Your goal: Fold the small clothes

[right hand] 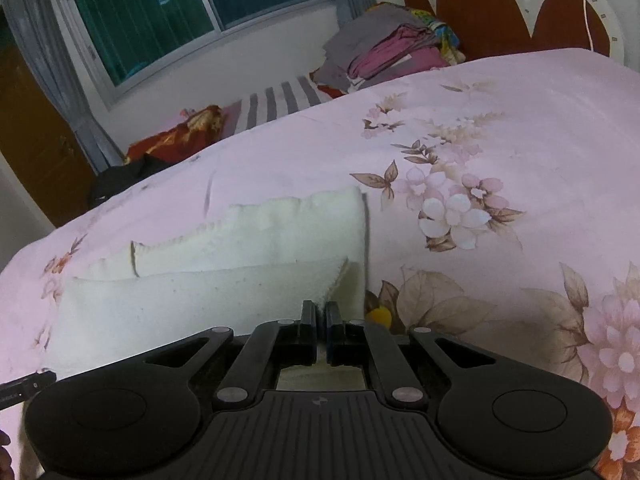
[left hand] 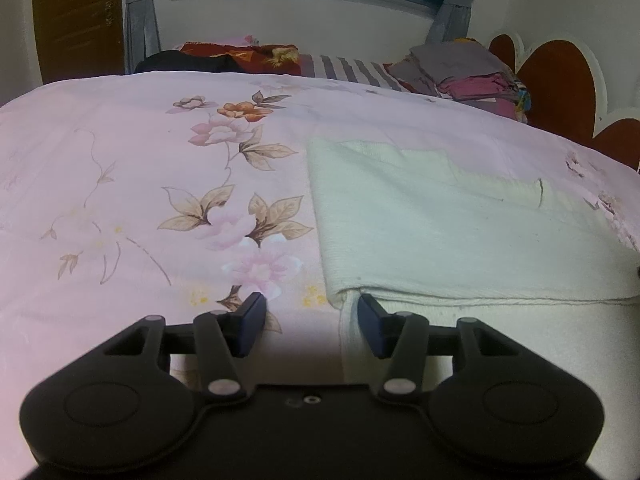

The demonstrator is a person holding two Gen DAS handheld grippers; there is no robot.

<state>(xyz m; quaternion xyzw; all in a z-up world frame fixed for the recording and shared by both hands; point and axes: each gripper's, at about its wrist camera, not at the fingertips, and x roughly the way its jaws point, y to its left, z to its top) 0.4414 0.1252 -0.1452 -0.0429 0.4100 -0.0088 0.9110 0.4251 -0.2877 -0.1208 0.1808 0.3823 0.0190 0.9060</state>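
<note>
A white knitted garment lies on the pink flowered bedspread, with its near part folded over itself. My left gripper stands open at the garment's near left corner. The cloth's edge runs between the jaws, and the right pad lies against the fold. In the right wrist view the same garment shows a raised corner of the folded layer. My right gripper is shut on the white cloth at that near right corner.
A stack of folded grey and magenta clothes sits at the far side by the brown and white headboard. A red patterned cloth and a dark item lie beyond the bedspread. A window and curtains are behind.
</note>
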